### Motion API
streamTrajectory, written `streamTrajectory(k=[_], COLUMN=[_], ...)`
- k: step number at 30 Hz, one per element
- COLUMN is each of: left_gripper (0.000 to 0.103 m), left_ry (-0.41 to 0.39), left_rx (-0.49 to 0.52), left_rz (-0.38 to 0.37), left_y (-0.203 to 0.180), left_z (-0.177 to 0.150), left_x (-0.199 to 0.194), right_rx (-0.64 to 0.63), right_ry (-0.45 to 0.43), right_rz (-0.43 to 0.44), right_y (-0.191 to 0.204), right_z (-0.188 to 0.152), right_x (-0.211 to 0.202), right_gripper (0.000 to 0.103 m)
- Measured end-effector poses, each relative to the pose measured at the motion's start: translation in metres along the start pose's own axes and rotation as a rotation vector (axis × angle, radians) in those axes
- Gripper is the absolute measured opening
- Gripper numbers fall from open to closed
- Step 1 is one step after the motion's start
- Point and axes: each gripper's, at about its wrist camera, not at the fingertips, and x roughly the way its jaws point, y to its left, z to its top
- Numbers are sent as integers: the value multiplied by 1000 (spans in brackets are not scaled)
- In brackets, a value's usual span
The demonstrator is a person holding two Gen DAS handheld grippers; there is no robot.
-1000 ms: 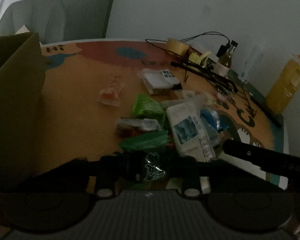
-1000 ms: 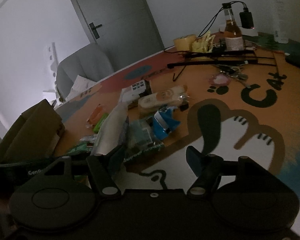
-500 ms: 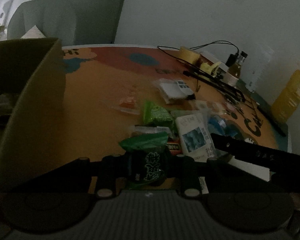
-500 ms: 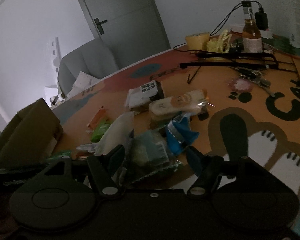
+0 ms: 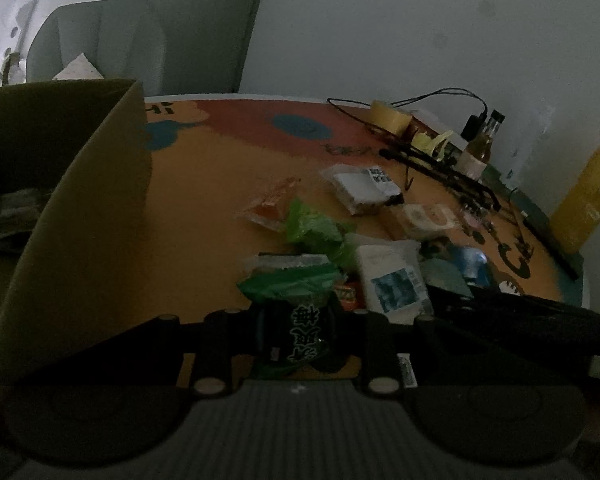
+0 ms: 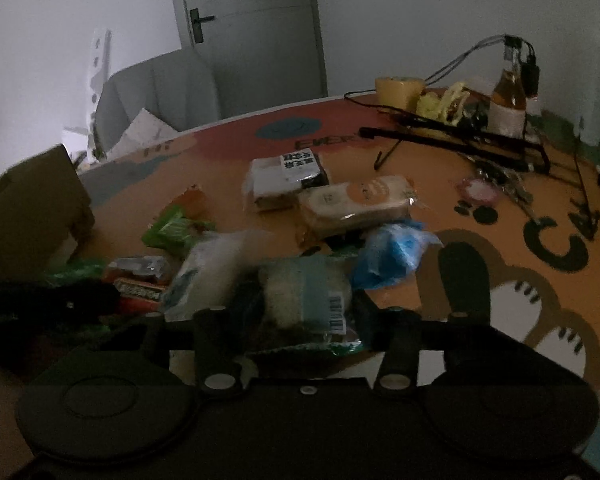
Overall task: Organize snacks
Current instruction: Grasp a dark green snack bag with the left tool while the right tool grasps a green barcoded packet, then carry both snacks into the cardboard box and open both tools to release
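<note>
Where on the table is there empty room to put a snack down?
Bare orange tabletop lies between the cardboard box and the snack pile. The paw drawing right of the blue wrapper is free too. It's crowded around the bottle and cables.

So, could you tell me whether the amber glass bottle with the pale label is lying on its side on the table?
No, the amber glass bottle stands upright at the far edge of the table, beside the yellow tape roll.

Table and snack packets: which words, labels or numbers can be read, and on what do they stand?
"HI": table mat, far edge beside the cardboard box.
"CA": mat, big black letters at the right; the rest is cut off.
Green packet, black-and-white packet, barcoded packet: print too blurred to read.
</note>
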Motion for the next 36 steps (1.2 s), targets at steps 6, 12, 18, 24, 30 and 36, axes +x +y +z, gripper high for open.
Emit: streamTrajectory(k=[6, 12, 18, 24, 30, 36], left_gripper=[27, 27, 27, 27, 27, 27], left_ry=[3, -28, -72, -125, -165, -189], left_rx=[-3, 2, 9, 20, 33, 18], left_rz=[-10, -34, -51, -62, -67, -52], left_y=[-4, -10, -14, -13, -9, 3], left_z=[-3, -2, 3, 9, 13, 15], left_x=[-5, -21, -41, -65, -86, -97], right_rx=[64, 78, 84, 77, 75, 58], right_ry=[-18, -45, -78, -110, -140, -148], right_rz=[43, 48, 59, 64, 87, 104], right_y=[-14, -17, -9, 5, 22, 39], right_z=[-9, -8, -3, 4, 9, 13], right_x=[-22, -40, -57, -69, -78, -79], right_gripper=[46, 46, 46, 46, 46, 46])
